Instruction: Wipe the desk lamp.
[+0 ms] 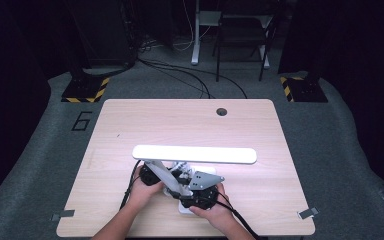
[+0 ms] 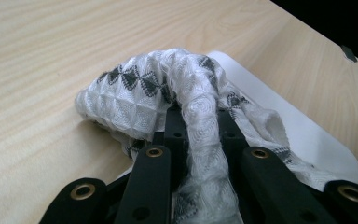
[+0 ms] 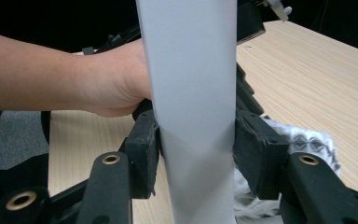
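A patterned cloth (image 2: 140, 98) is clamped in the left tongs (image 2: 196, 116) on the counter (image 1: 130, 125); the lamp arm (image 3: 191, 107) is gripped by the right tongs (image 3: 196, 154)

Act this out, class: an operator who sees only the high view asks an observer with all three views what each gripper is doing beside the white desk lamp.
Operator: The lamp head covers the hands from up here. What is the left gripper holding?
Observer: The left gripper is shut on a bunched white cloth with a grey diamond pattern.
Operator: And the right gripper?
Observer: The right gripper is clamped on the lamp arm, with its fingers pressing on both sides.
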A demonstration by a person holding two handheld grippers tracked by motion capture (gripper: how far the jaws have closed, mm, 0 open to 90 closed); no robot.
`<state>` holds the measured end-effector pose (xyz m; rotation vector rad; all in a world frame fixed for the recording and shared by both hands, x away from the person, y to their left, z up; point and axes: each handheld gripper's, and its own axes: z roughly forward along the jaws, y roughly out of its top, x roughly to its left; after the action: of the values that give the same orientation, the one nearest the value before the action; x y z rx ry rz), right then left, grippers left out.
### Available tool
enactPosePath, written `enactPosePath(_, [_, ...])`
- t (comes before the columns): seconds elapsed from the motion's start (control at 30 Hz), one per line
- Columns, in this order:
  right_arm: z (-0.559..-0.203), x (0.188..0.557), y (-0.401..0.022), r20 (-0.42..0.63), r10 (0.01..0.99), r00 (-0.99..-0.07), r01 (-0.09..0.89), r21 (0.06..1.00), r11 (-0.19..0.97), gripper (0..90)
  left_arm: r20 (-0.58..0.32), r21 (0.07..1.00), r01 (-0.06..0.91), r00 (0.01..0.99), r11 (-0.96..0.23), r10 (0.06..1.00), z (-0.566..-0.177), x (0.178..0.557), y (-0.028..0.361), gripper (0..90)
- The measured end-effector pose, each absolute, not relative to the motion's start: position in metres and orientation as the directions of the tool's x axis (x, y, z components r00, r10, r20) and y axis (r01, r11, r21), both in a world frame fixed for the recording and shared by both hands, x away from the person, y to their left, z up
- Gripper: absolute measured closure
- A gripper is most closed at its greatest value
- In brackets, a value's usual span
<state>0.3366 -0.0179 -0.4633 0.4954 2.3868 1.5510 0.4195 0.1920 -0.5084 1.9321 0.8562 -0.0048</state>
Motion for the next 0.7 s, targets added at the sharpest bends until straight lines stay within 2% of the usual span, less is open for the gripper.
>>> enactPosePath(0.3, [-0.463, 0.336, -0.018, -0.025, 0.420, -0.907, 0.149, 0.914, 0.377, 52.3, -0.355, 0.780, 0.566, 0.752, -0.268, 0.555, -0.509, 0.420, 0.190, 79.0])
enactPosePath(0.53, [-0.464, 0.335, -0.017, -0.032, 0.422, -0.906, 0.143, 0.915, 0.376, 52.5, -0.304, 0.780, 0.524, 0.795, -0.342, 0.525, -0.506, 0.410, 0.188, 79.0])
enactPosePath(0.7, [-0.463, 0.336, -0.017, -0.032, 0.420, -0.907, 0.142, 0.915, 0.377, 52.5, -0.311, 0.777, 0.518, 0.810, -0.358, 0.497, -0.505, 0.400, 0.190, 79.1])
